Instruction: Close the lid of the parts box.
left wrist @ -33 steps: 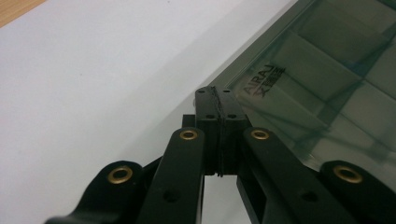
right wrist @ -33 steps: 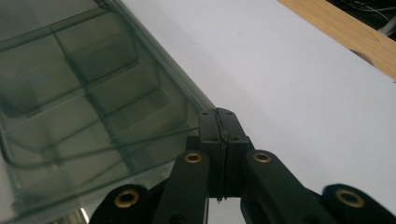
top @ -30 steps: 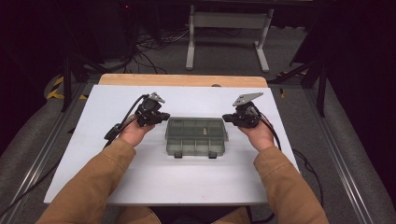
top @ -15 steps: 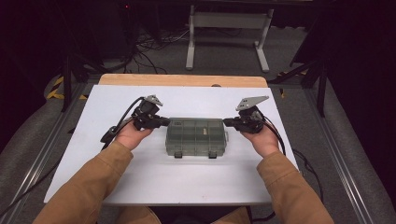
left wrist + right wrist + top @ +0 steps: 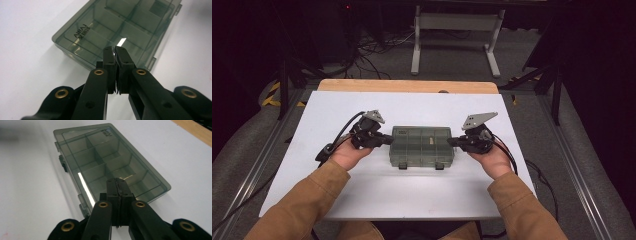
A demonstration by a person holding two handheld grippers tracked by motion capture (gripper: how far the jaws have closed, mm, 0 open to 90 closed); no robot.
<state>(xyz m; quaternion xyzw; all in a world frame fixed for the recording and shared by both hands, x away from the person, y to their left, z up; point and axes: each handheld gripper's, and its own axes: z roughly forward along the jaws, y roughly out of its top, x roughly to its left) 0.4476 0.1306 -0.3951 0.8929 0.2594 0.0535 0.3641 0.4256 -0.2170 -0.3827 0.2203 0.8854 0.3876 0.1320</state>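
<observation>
lab | dark room | floor cables (image 5: 362, 47) | metal stand (image 5: 457, 30)

Box (image 5: 421, 145) smoky grey, see-through, black lettering on lid. Worktop (image 5: 362, 195) white, tan wood strip at far edge. Grippers black, brass rivets. Sleeves (image 5: 307, 205) tan.

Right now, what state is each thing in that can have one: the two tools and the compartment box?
Left tool: jaws shut, empty, tips at the box's left end.
Right tool: jaws shut, empty, tips at the box's right end.
Compartment box: lid closed, lying flat on the white table, between the two tools; both front latches look fastened, though too small to be sure.
</observation>
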